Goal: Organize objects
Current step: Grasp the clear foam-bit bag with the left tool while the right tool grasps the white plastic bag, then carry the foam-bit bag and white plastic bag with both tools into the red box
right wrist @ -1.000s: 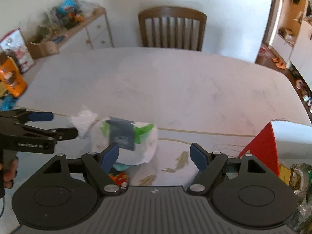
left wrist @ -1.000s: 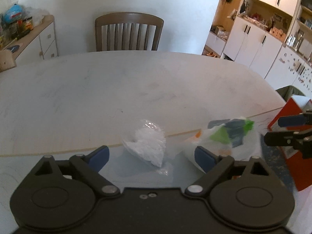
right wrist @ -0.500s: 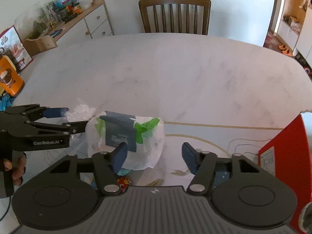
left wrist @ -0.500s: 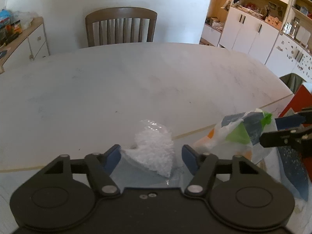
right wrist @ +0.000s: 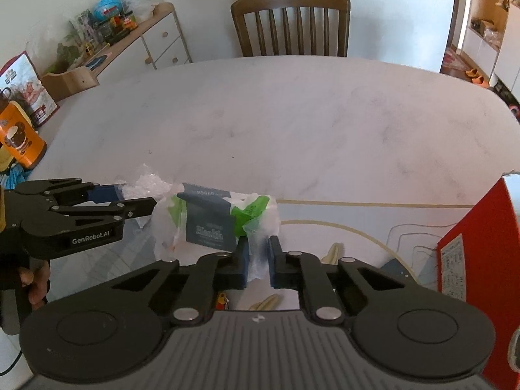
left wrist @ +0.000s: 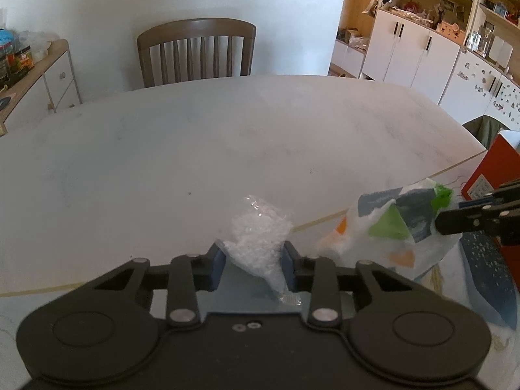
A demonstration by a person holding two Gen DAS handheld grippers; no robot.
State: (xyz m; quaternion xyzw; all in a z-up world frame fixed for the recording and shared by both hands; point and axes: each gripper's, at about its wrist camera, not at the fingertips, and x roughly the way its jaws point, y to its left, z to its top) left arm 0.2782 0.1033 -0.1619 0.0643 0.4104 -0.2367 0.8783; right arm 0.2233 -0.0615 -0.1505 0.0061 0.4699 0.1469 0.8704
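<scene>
A crumpled clear plastic bag (left wrist: pixel 260 237) with white crinkled film sits between the blue pads of my left gripper (left wrist: pixel 255 261), which is shut on it. The same bag (right wrist: pixel 148 187) shows at the left in the right wrist view. A white plastic-wrapped pack (right wrist: pixel 211 224) with grey, green and orange print lies near the table's front edge. My right gripper (right wrist: pixel 258 260) is shut on a fold of its wrapper. The pack (left wrist: pixel 396 227) appears to the right in the left wrist view, with the right gripper's fingers (left wrist: pixel 468 219) at its far side.
A red box (right wrist: pixel 477 256) stands at the right. An orange canister (right wrist: pixel 19 136) and a snack bag (right wrist: pixel 24 87) sit at the table's left end. A wooden chair (right wrist: pixel 292 22) is behind the white table (right wrist: pixel 292 123). A person's hand (right wrist: pixel 35 279) holds the left gripper.
Both grippers went from open to shut: the left closed on the clear bag, the right on the pack's wrapper. Both views rose and moved in over the table.
</scene>
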